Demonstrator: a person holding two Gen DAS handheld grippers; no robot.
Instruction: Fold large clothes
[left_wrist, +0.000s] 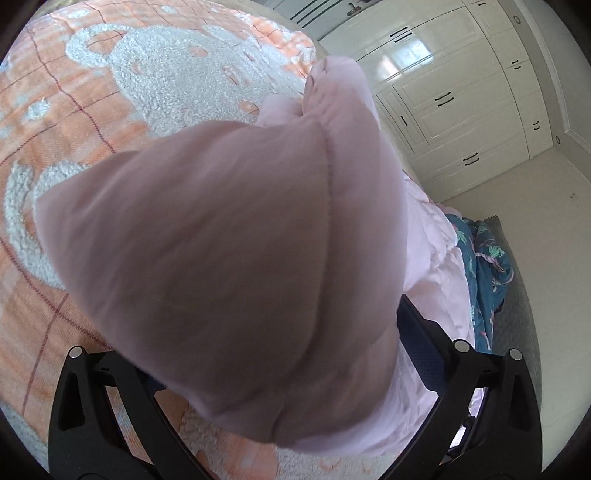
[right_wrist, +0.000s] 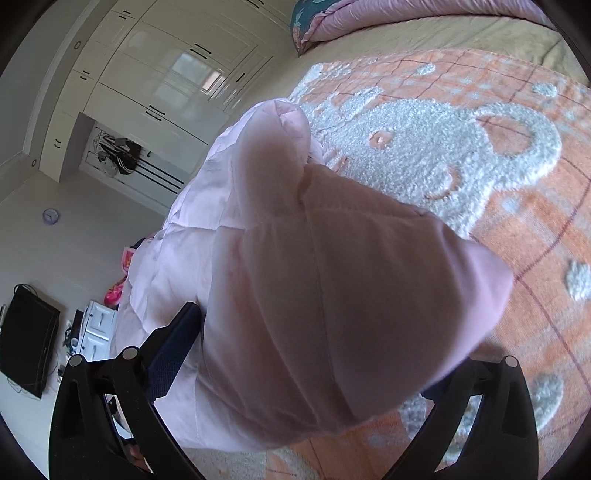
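A pale pink padded jacket (left_wrist: 229, 251) fills the middle of the left wrist view and hangs over the orange blanket (left_wrist: 55, 122). My left gripper (left_wrist: 280, 369) is shut on a thick fold of it; only one dark finger (left_wrist: 417, 343) shows at the jacket's right side. In the right wrist view the same pink jacket (right_wrist: 332, 295) bulges between my fingers. My right gripper (right_wrist: 306, 369) is shut on it, with one finger (right_wrist: 177, 343) showing at its left. The fingertips of both grippers are hidden by the fabric.
The orange blanket with a white fluffy bear pattern (right_wrist: 424, 147) covers the bed. A pink and teal quilt (left_wrist: 487, 266) lies bunched at the bed's edge, also in the right wrist view (right_wrist: 332, 18). White wardrobes (left_wrist: 461, 103) line the wall. A black TV (right_wrist: 26, 339) stands beyond the bed.
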